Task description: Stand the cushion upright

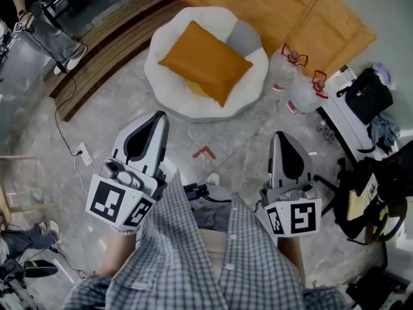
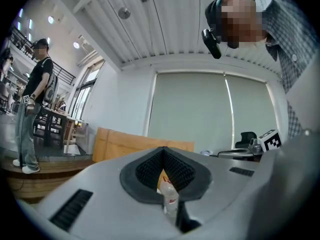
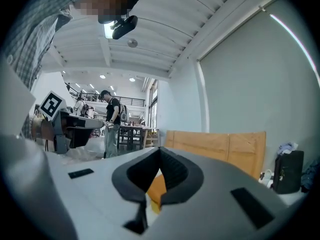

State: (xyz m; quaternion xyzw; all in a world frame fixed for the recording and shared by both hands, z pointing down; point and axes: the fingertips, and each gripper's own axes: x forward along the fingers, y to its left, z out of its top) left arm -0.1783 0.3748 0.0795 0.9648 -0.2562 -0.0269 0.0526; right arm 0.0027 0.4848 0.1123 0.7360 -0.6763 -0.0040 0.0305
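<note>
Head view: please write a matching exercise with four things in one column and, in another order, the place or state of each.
Things
1. cushion
2. water bottles
3. black bag
4. left tool

Places or states
A. shut, holding nothing
B. lying flat on the white round seat
C. beside the seat, on its right in the picture
D. on the white surface near the right edge

Right pairs: 1-B, 2-C, 3-D, 4-A

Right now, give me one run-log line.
left gripper: jaws shut, empty | right gripper: jaws shut, empty | cushion: lying on white pouf, untouched
</note>
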